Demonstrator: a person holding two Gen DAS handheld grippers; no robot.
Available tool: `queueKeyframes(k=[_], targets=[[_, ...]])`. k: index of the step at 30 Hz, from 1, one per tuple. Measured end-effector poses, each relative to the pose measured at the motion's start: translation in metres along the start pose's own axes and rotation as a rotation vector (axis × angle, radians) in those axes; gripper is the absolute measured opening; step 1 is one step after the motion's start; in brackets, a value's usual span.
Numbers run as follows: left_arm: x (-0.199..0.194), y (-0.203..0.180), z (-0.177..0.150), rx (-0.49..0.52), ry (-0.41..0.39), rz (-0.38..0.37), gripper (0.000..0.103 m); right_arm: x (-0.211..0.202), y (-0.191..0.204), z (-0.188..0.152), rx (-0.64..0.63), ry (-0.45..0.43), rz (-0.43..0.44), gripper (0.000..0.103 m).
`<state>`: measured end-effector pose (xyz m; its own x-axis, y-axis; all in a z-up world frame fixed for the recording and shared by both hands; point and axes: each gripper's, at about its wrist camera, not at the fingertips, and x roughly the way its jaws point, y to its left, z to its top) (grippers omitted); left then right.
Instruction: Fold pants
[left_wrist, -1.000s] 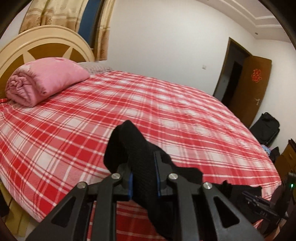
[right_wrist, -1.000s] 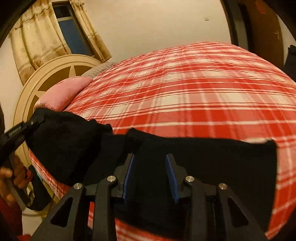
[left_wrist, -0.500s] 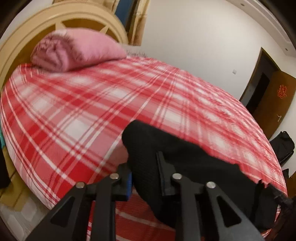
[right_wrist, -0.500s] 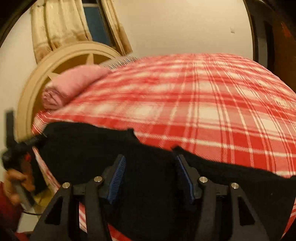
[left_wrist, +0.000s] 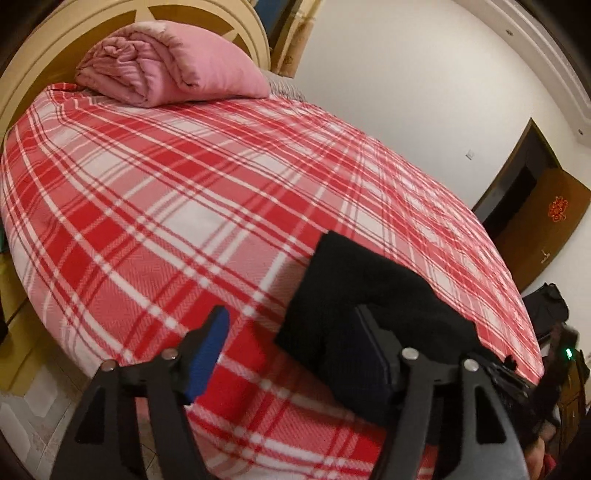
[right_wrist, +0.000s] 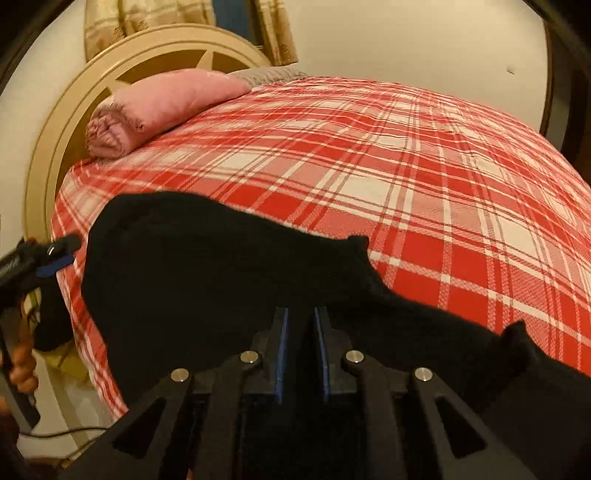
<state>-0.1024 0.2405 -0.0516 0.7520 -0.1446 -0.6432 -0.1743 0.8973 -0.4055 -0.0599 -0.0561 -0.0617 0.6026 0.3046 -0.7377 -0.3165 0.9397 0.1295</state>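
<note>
The black pants (right_wrist: 229, 291) lie across the near edge of the bed, on the red plaid bedspread (right_wrist: 424, 177), running from about nine o'clock to four o'clock in the right wrist view. The right gripper (right_wrist: 300, 321) sits at six o'clock with its jaws closing, black cloth between the blue pads; whether they already press on it I cannot tell. The left gripper (left_wrist: 291, 332) is spreading its jaws: its left pad hangs over bare plaid, its right pad lies against a corner of the pants (left_wrist: 354, 295), nothing pinched. A rolled pink quilt (left_wrist: 166, 66) rests at eleven o'clock against the cream headboard (right_wrist: 122, 62). A brown door (left_wrist: 546, 229) stands at three o'clock.
</note>
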Motion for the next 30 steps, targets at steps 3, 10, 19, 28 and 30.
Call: queueKeyframes(k=[3, 10, 19, 28, 30], targets=[[0.001, -0.011, -0.01, -0.006, 0.058, -0.09, 0.071, -0.009, -0.009, 0.0, 0.068, -0.005, 0.044, 0.015], [0.034, -0.021, -0.034, -0.148, 0.185, -0.123, 0.071, -0.063, 0.006, -0.01, -0.004, -0.126, 0.06, 0.015], [0.052, -0.019, -0.013, -0.252, 0.061, -0.178, 0.038, -0.073, -0.026, -0.025, 0.157, -0.111, 0.052, 0.015], [0.025, -0.082, -0.001, 0.019, -0.033, -0.216, 0.01, -0.097, -0.074, -0.031, 0.344, -0.155, 0.049, 0.015], [0.009, -0.106, -0.001, 0.119, -0.075, -0.245, 0.01, -0.103, -0.089, -0.037, 0.394, -0.156, 0.049, 0.015]])
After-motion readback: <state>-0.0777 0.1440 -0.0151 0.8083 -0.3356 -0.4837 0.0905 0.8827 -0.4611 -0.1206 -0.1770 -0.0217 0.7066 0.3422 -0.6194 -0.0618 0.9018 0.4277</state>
